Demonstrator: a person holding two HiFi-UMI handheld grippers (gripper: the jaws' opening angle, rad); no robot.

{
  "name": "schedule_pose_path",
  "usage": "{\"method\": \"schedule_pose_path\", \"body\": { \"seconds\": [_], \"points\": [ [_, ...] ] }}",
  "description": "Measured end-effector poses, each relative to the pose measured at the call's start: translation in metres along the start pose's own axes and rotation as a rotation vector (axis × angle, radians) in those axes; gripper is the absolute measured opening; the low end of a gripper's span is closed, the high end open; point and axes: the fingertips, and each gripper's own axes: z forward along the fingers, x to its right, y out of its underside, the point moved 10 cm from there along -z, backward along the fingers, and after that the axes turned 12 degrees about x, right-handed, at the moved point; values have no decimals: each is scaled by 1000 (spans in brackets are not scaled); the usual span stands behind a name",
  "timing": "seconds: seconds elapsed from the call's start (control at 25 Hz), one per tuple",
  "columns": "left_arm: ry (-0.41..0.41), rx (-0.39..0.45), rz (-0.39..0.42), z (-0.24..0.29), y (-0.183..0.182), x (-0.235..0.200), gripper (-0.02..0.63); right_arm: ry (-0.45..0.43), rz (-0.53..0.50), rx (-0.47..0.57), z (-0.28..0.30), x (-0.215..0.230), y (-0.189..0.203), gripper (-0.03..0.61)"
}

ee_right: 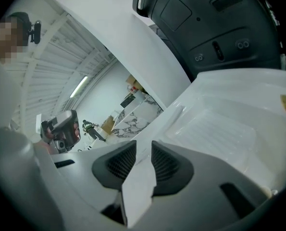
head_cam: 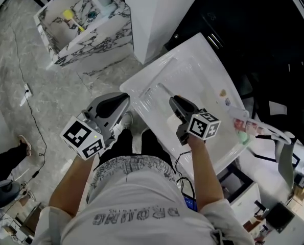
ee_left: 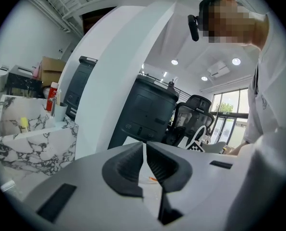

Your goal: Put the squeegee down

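My right gripper point(head_cam: 172, 100) hangs over the white sink basin point(head_cam: 203, 60). It is shut on the squeegee point(head_cam: 163, 89), whose thin pale end sticks out past the fingertips toward the basin's far left rim. In the right gripper view the squeegee's flat white handle point(ee_right: 139, 182) fills the gap of the right gripper point(ee_right: 143, 150), slightly askew, with the ribbed basin point(ee_right: 219, 129) beyond it. My left gripper point(head_cam: 125, 97) is held left of the basin, above the floor. In the left gripper view the left gripper point(ee_left: 145, 153) has its pads nearly touching with nothing between them.
A marble-patterned stand point(head_cam: 85, 29) with a cup and a yellow item stands at the far left. A tall white panel point(head_cam: 152, 14) and a dark bulky unit point(head_cam: 254, 34) border the basin. Small bottles and clutter point(head_cam: 243, 125) sit at its right. A cable point(head_cam: 31, 106) runs across the floor.
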Motion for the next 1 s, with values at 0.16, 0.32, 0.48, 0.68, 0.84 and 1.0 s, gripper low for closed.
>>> {"method": "schedule_pose_path", "body": {
  "seconds": [0.16,0.32,0.48,0.68,0.84,1.0],
  "points": [
    [27,8,1,2,-5,-3,37,-2,-16,34,-2,-14,-8,98],
    [53,12,2,5,-11,-7,37,-2,-28,65,-3,-27,-16,92],
    [76,17,4,6,-16,-11,37,0,-42,93,-4,-40,-22,86],
    [107,23,11,8,-22,-17,37,3,-59,129,-5,-54,-27,75],
    [125,27,13,8,-27,-21,37,-3,-79,145,-4,-68,-30,67],
    [150,36,26,10,-32,-25,37,-5,-112,154,-4,-80,-34,55]
  ]
}}
